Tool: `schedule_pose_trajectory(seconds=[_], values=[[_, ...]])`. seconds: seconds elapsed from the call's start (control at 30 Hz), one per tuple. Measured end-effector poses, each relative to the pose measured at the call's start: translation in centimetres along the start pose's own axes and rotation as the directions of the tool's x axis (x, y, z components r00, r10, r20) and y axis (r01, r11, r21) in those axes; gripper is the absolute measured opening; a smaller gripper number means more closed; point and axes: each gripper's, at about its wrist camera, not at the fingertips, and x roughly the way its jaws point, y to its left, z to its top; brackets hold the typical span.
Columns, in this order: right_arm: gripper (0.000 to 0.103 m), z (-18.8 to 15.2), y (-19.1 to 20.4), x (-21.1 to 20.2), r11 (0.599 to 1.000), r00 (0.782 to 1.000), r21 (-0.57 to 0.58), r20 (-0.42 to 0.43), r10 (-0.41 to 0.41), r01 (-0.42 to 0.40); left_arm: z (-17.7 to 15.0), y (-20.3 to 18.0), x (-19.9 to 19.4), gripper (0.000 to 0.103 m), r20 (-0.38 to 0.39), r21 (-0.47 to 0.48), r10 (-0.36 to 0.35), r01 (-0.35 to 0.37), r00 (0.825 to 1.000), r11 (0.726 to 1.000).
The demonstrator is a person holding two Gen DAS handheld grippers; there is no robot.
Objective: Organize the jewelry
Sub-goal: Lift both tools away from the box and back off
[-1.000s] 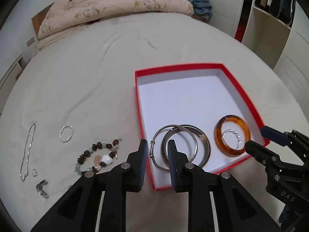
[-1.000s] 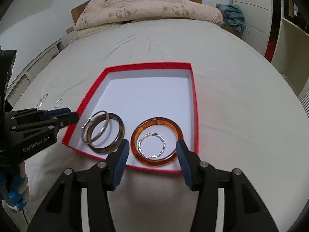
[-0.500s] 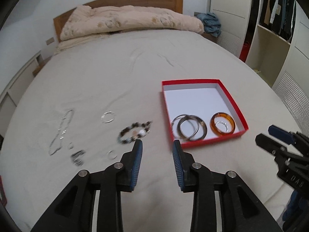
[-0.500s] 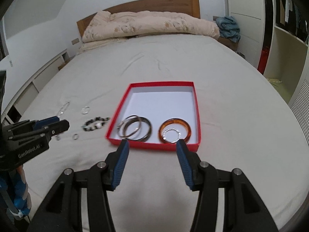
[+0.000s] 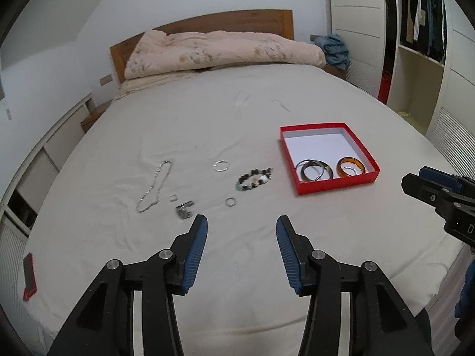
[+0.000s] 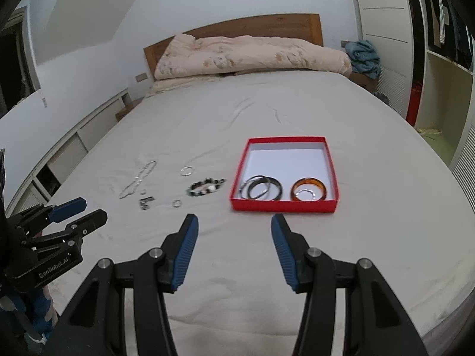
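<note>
Both grippers hover angled down over the bed [image 5: 237, 124]: left gripper [image 5: 241, 231] empty, jaws opening; right gripper [image 6: 234, 227] half-spread, empty

A rumpled beige duvet [image 5: 219, 50] lies against the wooden headboard [image 5: 202, 26]; blue cloth [image 6: 363, 56] sits beside it, a red phone [image 5: 29, 276] at the bed's [image 5: 207, 112] left edge

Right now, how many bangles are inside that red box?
4, all near the red box's front wall: a dark bangle overlapping a silver bangle on the left, an amber bangle on the right ringing a small twisted silver bangle.
</note>
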Motion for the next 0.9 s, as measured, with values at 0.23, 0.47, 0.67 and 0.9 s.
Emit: schedule_pose_trajectory(seconds=[0.23,0.47,0.67,0.9], values=[[0.050,-0.8,2.3,-2.3,1.000,1.000,-0.022,0.026,0.017,-0.016,-1.5,2.5,-3.2,0.049,0.035,-0.034,0.038,-0.037,0.999,0.999],[0.050,-1.5,3.9,-4.0,0.999,0.999,-0.033,0.043,0.031,-0.030,-2.6,4.0,-6.0,0.050,0.071,-0.060,0.065,-0.061,0.995,0.996],[0.050,-1.9,5.5,-5.7,0.998,0.997,-0.057,0.061,0.043,-0.039,-3.6,5.3,-7.9,0.051,0.091,-0.097,0.092,-0.083,0.992,0.992],[0.050,-1.9,7.2,-7.9,0.995,0.994,-0.091,0.090,0.056,-0.048,-5.7,6.8,-10.0,0.051,0.112,-0.128,0.105,-0.090,0.988,0.988]])
